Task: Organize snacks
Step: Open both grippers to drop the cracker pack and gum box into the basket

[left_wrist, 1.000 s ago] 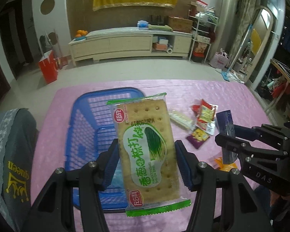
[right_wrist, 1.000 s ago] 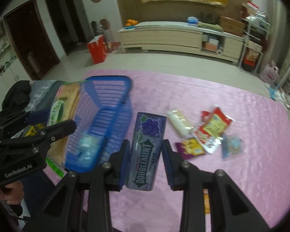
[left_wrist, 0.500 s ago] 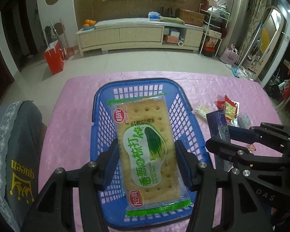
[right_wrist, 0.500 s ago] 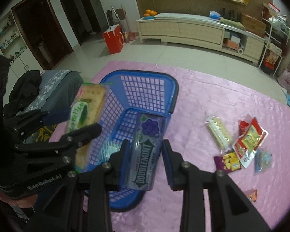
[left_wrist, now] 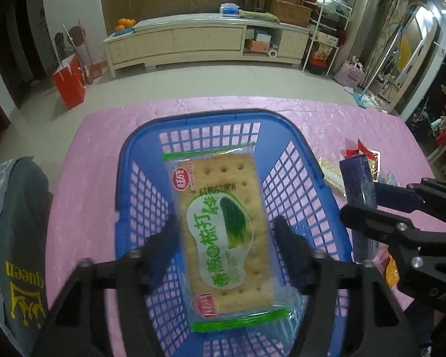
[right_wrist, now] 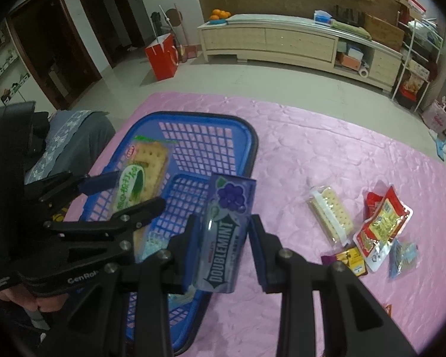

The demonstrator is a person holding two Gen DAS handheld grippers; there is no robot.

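A blue mesh basket (left_wrist: 211, 116) stands on the pink table. Above its inside hangs a green-trimmed cracker packet (left_wrist: 223, 232), between the fingers of my left gripper (left_wrist: 227, 223). The jaws are opening and the pads stand clear of the packet's sides. From the right wrist, the same packet (right_wrist: 139, 175) shows above the basket (right_wrist: 193, 116). My right gripper (right_wrist: 224, 220) is shut on a purple Doublemint gum pack (right_wrist: 226, 223), held over the basket's right rim. The left wrist view shows that pack (left_wrist: 358, 184) just right of the basket.
Loose snacks lie right of the basket: a white cracker pack (right_wrist: 331, 214), a red pouch (right_wrist: 380, 226), a purple-yellow packet (right_wrist: 348, 260), a clear blue bag (right_wrist: 403, 255). A small pale pack (right_wrist: 154, 242) lies in the basket. A grey covered chair (left_wrist: 12, 223) stands at the table's left.
Both grippers moved over the basket and sank a little. The left jaws, shut on the cracker packet before, have spread off it. The right grip is unchanged.
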